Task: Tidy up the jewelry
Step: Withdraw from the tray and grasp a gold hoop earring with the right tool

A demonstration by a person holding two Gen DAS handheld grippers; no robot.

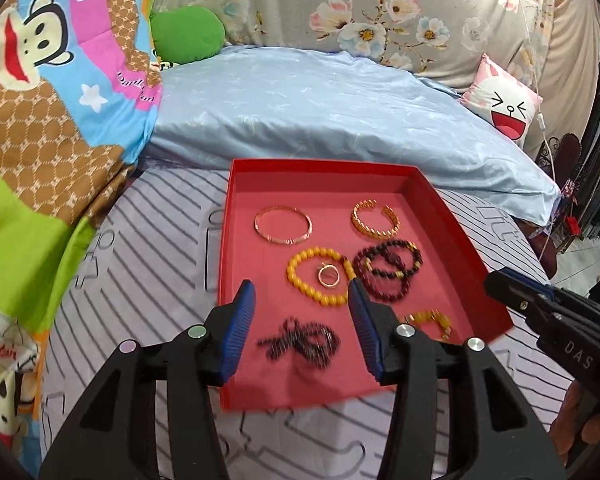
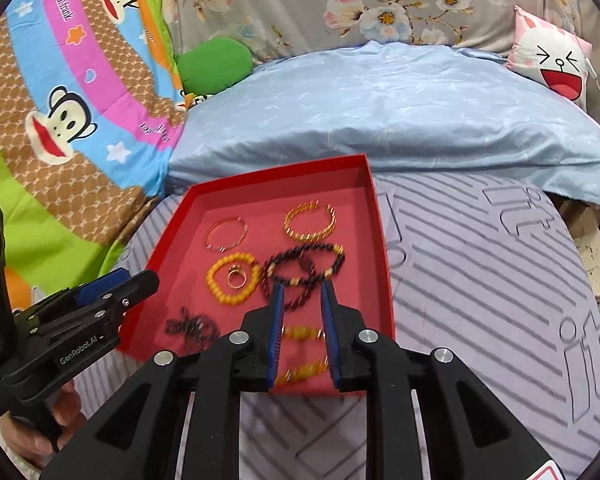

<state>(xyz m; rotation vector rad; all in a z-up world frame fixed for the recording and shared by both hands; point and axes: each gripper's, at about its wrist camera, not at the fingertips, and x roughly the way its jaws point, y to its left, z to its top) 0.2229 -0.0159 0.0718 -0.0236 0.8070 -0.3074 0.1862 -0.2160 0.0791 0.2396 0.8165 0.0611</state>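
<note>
Red tray (image 1: 452, 216), shallow, sitting on a grey striped bedcover (image 1: 148, 264); its near edge is being partly hidden by the grippers in both views.

Contents, far row: thin rose-gold bangle (image 1: 283, 225) at left, open gold cuff (image 1: 376, 219) at right, lying apart. Middle row: yellow bead bracelet (image 1: 319, 276) with a small ring (image 1: 328, 276) lying inside its loop; dark red bead bracelet (image 1: 388, 270) (looped over itself) touching it on the right. Near row: black bead string (image 1: 300, 343), blurred and bunched, beads hard to make out; amber bracelet (image 2: 304, 350), largely being covered by gripper fingers in both views.

Left gripper (image 1: 302, 334) is hovering over the tray's near left part, fingers spread wide, nothing between them but the black string below.

Right gripper (image 2: 302, 336) is hovering over the near right part, fingers parted more narrowly and straddling the amber bracelet; whether they are touching it cannot be told.

Behind: blue quilt (image 1: 320, 112), cartoon monkey blanket (image 1: 52, 80), green cushion (image 1: 188, 34), pink rabbit pillow (image 1: 504, 104) (cut off partly by a cord).
</note>
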